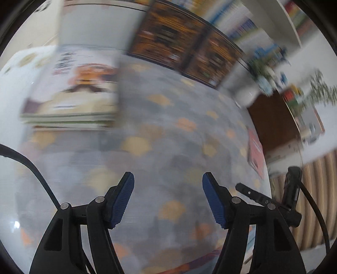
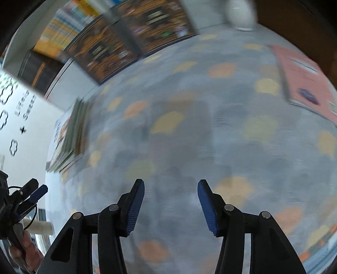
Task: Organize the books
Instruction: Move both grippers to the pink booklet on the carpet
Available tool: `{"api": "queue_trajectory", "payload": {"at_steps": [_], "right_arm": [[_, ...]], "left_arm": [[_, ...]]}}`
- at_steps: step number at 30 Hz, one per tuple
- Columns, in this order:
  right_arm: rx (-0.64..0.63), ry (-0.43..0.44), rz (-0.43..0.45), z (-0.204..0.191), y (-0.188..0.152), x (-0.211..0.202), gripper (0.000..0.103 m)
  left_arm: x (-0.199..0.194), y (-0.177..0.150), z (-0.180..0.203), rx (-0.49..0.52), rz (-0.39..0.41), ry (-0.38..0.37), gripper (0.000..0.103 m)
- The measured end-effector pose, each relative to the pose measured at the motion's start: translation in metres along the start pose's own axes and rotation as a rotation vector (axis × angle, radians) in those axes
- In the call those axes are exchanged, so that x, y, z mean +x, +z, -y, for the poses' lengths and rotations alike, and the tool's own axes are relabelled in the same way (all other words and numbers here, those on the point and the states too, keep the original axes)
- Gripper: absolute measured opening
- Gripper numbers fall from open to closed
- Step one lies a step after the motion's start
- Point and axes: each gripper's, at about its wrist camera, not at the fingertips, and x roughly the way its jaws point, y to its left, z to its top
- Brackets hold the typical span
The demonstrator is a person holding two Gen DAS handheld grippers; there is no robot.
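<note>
A stack of thin picture books [image 1: 71, 92] lies flat at the left of a grey cloth with yellow and orange blobs; in the right wrist view the same stack [image 2: 69, 137] sits at the left edge. A single pink book [image 2: 305, 80] lies flat at the right, seen edge-on as the pink book [image 1: 256, 153] in the left wrist view. My left gripper [image 1: 168, 179] hangs open above bare cloth, nothing between its blue pads. My right gripper [image 2: 171, 185] is open too, over bare cloth between stack and pink book. Both views are motion-blurred.
Two dark brown-and-orange books [image 1: 185, 44] lie at the cloth's far edge, with a shelf of colourful spines [image 2: 69, 27] behind. A white round object [image 2: 240, 12] stands far right. A hand [image 2: 27, 250] holds the other gripper [image 2: 31, 194] at lower left.
</note>
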Motion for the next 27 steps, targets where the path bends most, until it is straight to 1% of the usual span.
{"api": "queue_trajectory", "payload": {"at_steps": [4, 7, 10, 17, 20, 27], "right_arm": [[0.047, -0.018, 0.014, 0.052, 0.008, -0.021, 0.051], [0.057, -0.033, 0.008, 0.082, 0.012, -0.03, 0.051], [0.062, -0.057, 0.016, 0.106, 0.018, -0.037, 0.051], [0.141, -0.122, 0.057, 0.177, 0.047, -0.057, 0.051], [0.172, -0.144, 0.073, 0.201, 0.059, -0.063, 0.051], [0.256, -0.199, 0.099, 0.256, 0.092, -0.065, 0.051]], "left_arm": [[0.03, -0.005, 0.064, 0.058, -0.04, -0.052, 0.065], [0.052, -0.01, 0.103, 0.086, -0.081, -0.088, 0.065], [0.073, -0.017, 0.135, 0.107, -0.116, -0.106, 0.065], [0.128, -0.017, 0.192, 0.155, -0.177, -0.131, 0.065], [0.154, -0.009, 0.212, 0.176, -0.202, -0.135, 0.065], [0.214, 0.016, 0.257, 0.226, -0.231, -0.143, 0.065]]}}
